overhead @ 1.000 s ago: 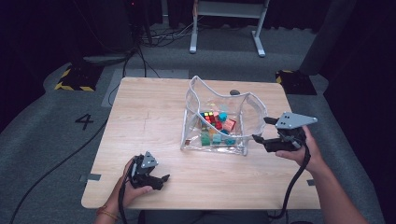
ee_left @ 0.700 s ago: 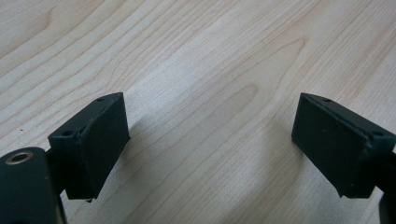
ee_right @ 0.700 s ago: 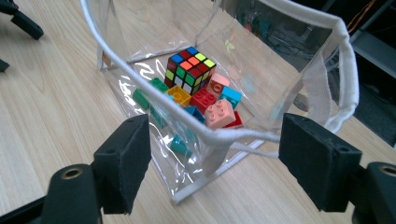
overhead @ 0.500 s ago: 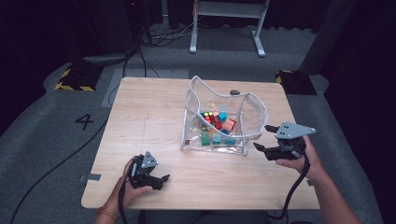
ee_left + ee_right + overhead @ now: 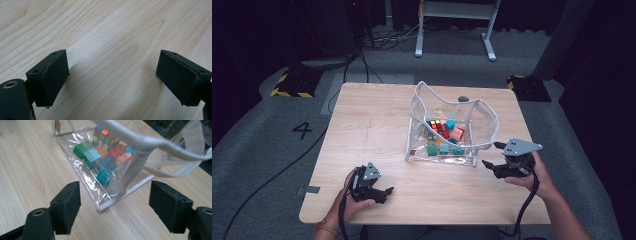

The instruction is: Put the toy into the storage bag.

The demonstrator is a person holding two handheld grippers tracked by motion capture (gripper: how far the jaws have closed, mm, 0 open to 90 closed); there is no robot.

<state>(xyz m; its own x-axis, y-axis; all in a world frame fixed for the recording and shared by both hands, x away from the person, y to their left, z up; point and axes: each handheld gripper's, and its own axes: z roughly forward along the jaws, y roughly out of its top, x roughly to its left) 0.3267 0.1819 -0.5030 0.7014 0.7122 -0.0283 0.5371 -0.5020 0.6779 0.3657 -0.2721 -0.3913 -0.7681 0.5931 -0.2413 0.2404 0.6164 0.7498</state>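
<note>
1. We see a clear plastic bag (image 5: 452,135) standing open on the wooden table (image 5: 367,125), right of the table's middle, its mouth rimmed with a white band.
2. Inside the bag lies a heap of coloured blocks (image 5: 443,140), and a puzzle cube (image 5: 103,137) with many-coloured squares sits at the far side of the heap (green, teal, orange and red pieces show through the wall in the right gripper view).
3. We hold the right gripper (image 5: 494,156) just beside the bag's near right corner, low over the table, its jaws pointing left toward that corner.
4. Its 2 jaws are spread wide and grasp nothing; in the right gripper view the bag's bottom corner seam (image 5: 120,197) lies ahead of the gap between them, apart from both pads.
5. We rest the left gripper (image 5: 384,192) near the table's near edge, left of the bag and well apart from it.
6. Its jaws are also released, with bare wood between them in the left gripper view.
</note>
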